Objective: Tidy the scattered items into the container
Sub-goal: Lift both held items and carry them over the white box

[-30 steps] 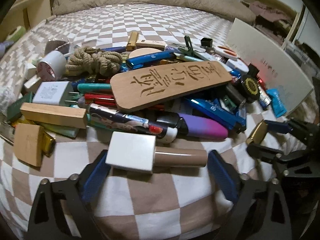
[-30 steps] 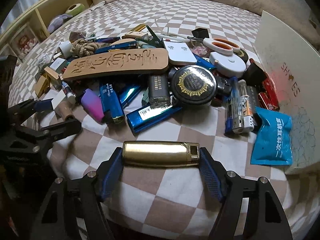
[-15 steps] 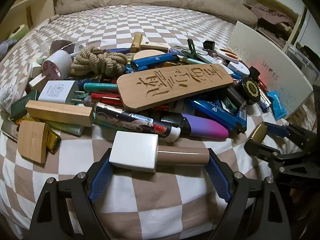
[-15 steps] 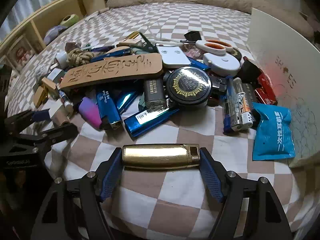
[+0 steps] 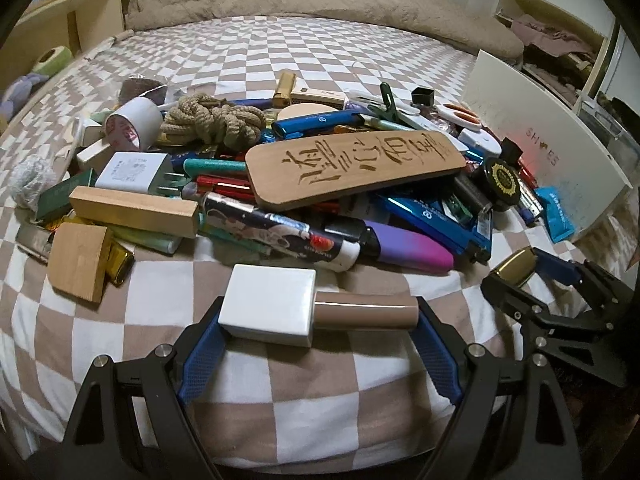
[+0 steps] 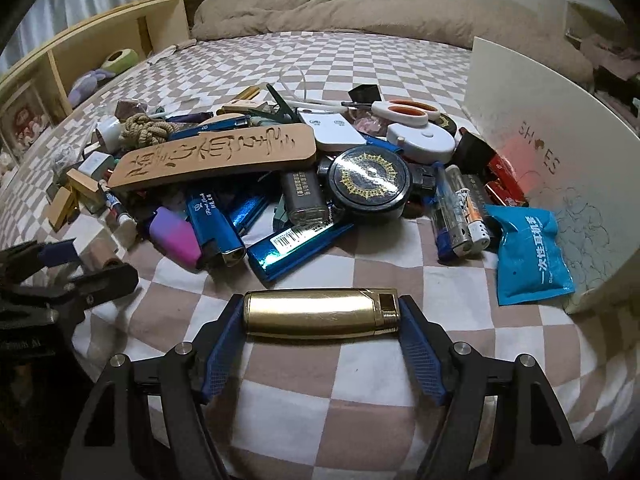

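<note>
My left gripper [image 5: 318, 334] is shut on a white-capped tan bottle [image 5: 316, 308], held crosswise above the checkered bed in front of the pile. My right gripper [image 6: 322, 330] is shut on a gold lighter [image 6: 322, 312], also held crosswise above the bed; it shows at the right of the left wrist view [image 5: 516, 268]. The pile of scattered items holds a carved wooden plaque [image 5: 352, 164], a purple lighter [image 5: 408, 246], blue lighters [image 6: 214, 220] and a round black tin [image 6: 368, 178]. The white shoe box [image 6: 552, 152] stands at the right.
A coiled rope [image 5: 212, 124], tape roll [image 5: 134, 124], wood blocks [image 5: 134, 210], scissors [image 6: 404, 110] and a blue packet [image 6: 528, 248] lie around the pile. A beige duvet [image 5: 320, 0] lies at the far end, and a wooden shelf [image 6: 100, 48] runs along the left.
Both grippers have lifted and drawn back from the pile, each carrying its item; the pile looks farther and lower in both views.
</note>
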`<state>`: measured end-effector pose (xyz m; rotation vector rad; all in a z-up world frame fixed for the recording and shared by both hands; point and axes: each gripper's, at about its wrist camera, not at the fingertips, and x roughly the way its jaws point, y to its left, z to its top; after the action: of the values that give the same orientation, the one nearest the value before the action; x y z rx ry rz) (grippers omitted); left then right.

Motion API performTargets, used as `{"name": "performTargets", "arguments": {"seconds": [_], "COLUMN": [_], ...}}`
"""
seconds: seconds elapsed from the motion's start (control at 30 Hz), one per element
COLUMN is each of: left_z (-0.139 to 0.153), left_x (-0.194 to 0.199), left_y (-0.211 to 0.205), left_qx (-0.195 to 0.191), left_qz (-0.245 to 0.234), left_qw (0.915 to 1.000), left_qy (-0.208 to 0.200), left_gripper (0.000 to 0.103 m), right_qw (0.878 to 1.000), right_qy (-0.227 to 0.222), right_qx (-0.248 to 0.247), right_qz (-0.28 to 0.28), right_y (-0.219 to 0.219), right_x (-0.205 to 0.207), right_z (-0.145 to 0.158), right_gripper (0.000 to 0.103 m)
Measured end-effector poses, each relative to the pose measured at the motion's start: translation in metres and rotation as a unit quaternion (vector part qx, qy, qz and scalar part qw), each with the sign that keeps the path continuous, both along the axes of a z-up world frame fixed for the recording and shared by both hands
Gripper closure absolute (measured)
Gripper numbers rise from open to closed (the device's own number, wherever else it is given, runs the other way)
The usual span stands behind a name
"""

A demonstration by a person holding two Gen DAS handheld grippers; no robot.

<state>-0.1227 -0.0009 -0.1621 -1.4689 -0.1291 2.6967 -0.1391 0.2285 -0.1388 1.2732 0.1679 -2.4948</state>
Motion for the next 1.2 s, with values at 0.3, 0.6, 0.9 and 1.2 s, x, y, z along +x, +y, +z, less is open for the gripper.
{"name": "performTargets", "arguments": {"seconds": [0.3, 0.6, 0.9, 1.2], "left_z": [0.0, 0.006, 0.015, 0.036], "left_x": [0.001, 0.001, 0.011, 0.005], "left_y": [0.001, -0.002, 0.002, 0.016], "left_qx": [-0.006, 0.008, 0.01, 0.004], "left_qz": [0.012, 0.032, 0.049, 0.048], "left_qw": [0.9999, 0.9994, 0.9987, 0.9982], "left_qy": [0.004, 0.004, 0.011, 0.035], "left_gripper": [0.016, 0.016, 0.016, 0.016], "right_qw": [1.0, 0.999, 0.998, 0.996], "right_qy": [0.005, 0.013, 0.014, 0.023], "right_qx": [-0.004, -0.029, -0.06, -0.087], "right_qz": [0.005, 0.013, 0.022, 0.005], "right_y": [-0.003, -0.002, 0.006, 0.027], "right_x": [0.003, 0.006, 0.011, 0.007], "right_z": [0.002, 0.01, 0.019, 0.036], "right_gripper": [0.028, 0.028, 0.028, 0.028]}}
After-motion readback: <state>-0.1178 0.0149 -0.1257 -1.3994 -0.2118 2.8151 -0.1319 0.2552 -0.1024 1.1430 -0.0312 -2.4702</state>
